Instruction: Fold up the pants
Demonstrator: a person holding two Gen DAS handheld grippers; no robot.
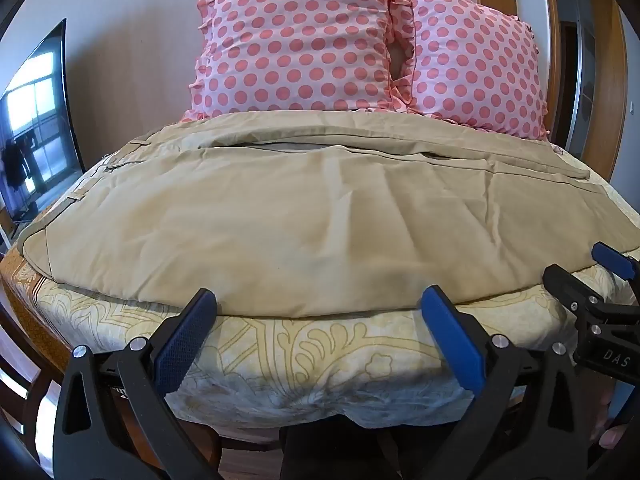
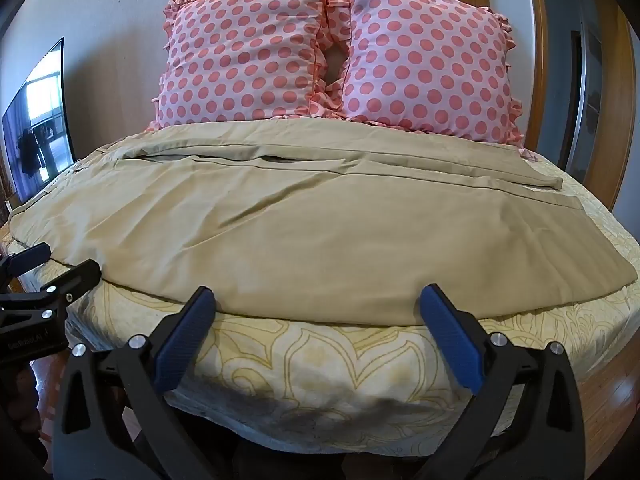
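Tan pants [image 1: 304, 216] lie spread flat across the bed, waistband with belt loops at the left, leg cuffs at the right; they also show in the right wrist view [image 2: 304, 232]. The two legs lie side by side, one behind the other. My left gripper [image 1: 320, 300] is open and empty at the pants' near edge. My right gripper [image 2: 318, 298] is open and empty at the same near edge, further right. Its blue fingertip shows at the right of the left wrist view [image 1: 614, 260]. The left gripper's fingers show at the left of the right wrist view [image 2: 28, 260].
Two pink polka-dot pillows [image 1: 304, 40] [image 2: 424, 68] stand at the back against the wall. The mattress has a yellow patterned sheet [image 1: 320, 360]. A dark TV screen [image 1: 36, 120] stands at the left. A wooden door frame [image 2: 616, 100] is at the right.
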